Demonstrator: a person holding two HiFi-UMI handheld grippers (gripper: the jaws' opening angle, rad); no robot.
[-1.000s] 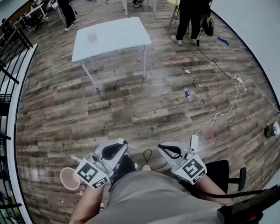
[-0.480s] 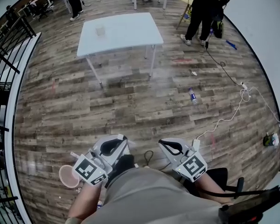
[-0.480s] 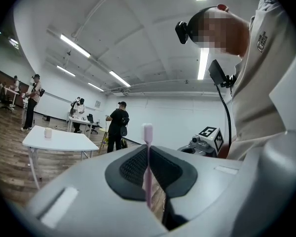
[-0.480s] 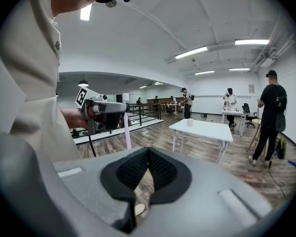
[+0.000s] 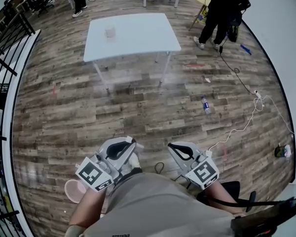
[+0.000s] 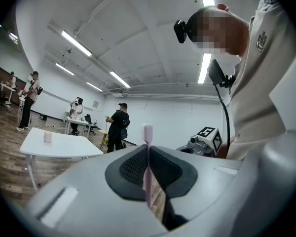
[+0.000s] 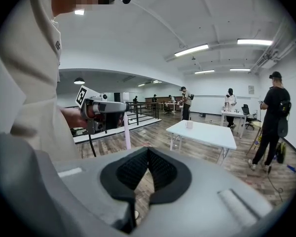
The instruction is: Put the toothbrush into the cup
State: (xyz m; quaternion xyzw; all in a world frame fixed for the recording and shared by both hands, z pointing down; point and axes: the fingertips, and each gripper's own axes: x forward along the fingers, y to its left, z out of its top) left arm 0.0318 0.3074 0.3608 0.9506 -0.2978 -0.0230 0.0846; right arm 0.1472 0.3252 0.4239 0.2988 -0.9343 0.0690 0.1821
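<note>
Held level near my body, my left gripper (image 5: 131, 144) (image 6: 148, 149) is shut on a thin pink toothbrush (image 6: 147, 157), which stands upright between the pads with its head above them. The right gripper view shows that same toothbrush (image 7: 126, 130) sticking down from the left gripper (image 7: 106, 110). My right gripper (image 5: 173, 147) (image 7: 148, 152) is shut with nothing in it. A small pale cup (image 5: 110, 32) (image 6: 48, 137) (image 7: 189, 124) stands on a white table (image 5: 143, 33) across the wooden floor, well ahead of both grippers.
Black railing (image 5: 2, 43) runs along the left. A bottle (image 5: 205, 104) and a white cable (image 5: 246, 120) lie on the floor at right. A person in black (image 5: 222, 9) stands beyond the table's right end. A pink round thing (image 5: 75, 189) sits by my left side.
Both grippers have moved forward with me across the floor. The white table and cup now lie nearer and lower in the head view. The grip on the toothbrush is unchanged.
</note>
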